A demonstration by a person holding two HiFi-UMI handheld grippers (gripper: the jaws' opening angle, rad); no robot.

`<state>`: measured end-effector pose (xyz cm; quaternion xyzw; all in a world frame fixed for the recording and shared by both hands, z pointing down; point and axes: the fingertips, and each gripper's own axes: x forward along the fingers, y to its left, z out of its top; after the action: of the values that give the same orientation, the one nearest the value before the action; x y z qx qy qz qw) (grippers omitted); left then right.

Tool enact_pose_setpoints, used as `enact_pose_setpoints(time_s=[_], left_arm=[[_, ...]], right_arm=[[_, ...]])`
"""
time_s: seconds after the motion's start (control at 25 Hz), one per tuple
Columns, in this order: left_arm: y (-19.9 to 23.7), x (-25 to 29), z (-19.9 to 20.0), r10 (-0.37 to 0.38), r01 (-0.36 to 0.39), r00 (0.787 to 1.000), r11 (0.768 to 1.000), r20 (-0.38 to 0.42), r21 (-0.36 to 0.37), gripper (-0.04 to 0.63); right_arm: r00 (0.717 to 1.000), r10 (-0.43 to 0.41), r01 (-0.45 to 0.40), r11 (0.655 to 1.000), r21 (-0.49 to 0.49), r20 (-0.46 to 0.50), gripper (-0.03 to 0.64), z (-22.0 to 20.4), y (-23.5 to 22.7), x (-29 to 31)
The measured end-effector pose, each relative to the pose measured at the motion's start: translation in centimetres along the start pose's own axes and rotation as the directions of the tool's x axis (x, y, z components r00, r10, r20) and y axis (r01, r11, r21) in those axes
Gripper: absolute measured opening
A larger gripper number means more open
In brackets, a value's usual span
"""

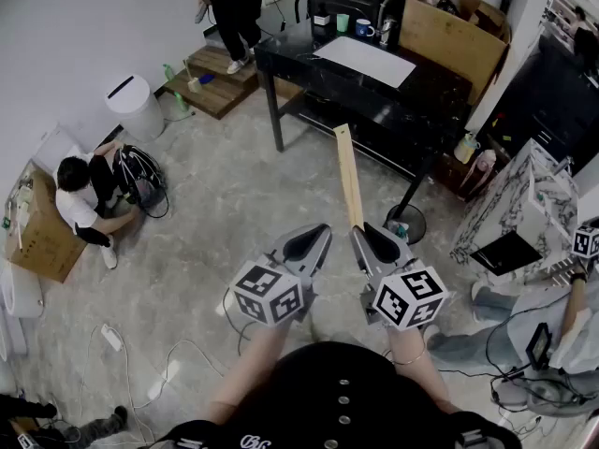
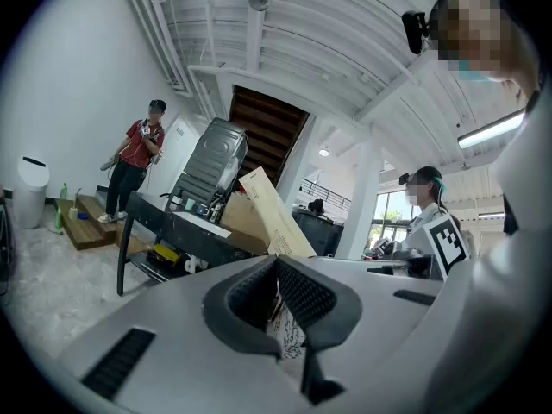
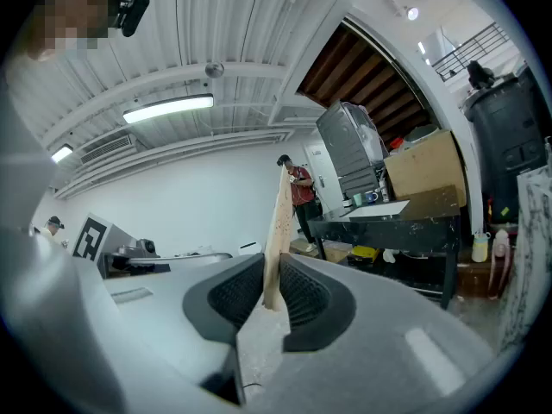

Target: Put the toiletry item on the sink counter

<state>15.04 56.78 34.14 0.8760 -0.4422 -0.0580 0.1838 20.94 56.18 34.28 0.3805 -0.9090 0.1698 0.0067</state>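
A long, narrow tan carton [image 1: 348, 176] sticks forward out of my right gripper [image 1: 359, 234], whose pads are shut on its near end. In the right gripper view the carton [image 3: 278, 222] rises upright between the jaws of the right gripper [image 3: 272, 285]. My left gripper [image 1: 323, 232] hangs beside it to the left, shut, with nothing between its jaws. The left gripper view shows the left gripper [image 2: 277, 270] with its jaws together and the carton [image 2: 274, 218] beyond them. Both grippers are held above the floor, close to my body. A white marbled cabinet [image 1: 518, 206] stands at the right.
A black table [image 1: 309, 50] with a white sheet and mugs stands ahead, with a cardboard box [image 1: 454, 26] at its right. One person sits on the floor [image 1: 84, 199] at the left near a white bin [image 1: 136, 106], another stands at the back [image 1: 229, 7]. Cables lie on the floor.
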Motion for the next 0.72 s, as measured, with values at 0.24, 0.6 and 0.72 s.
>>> enact_pose_setpoints(time_s=[0.24,0.6,0.72], left_arm=[[-1.1,0.7,-0.6,-0.025,0.025,1.000,1.000,-0.010,0.006,0.014],[-0.6,0.3,-0.6,-0.044,0.044,0.999,0.999,-0.012,-0.001,0.014],[-0.2,0.5,-0.3,-0.047,0.047,0.999,0.999,-0.013,-0.002,0.014]], right_arm=[[1.000,0.028,-0.028,0.999,0.015,-0.009,0.057,-0.3,-0.3,-0.2],[1.000,0.026,-0.026,0.999,0.019,-0.009,0.057,-0.4,0.3,0.5],[1.000,0.026,-0.026,0.999,0.027,-0.013,0.057,-0.4,0.4,1.1]])
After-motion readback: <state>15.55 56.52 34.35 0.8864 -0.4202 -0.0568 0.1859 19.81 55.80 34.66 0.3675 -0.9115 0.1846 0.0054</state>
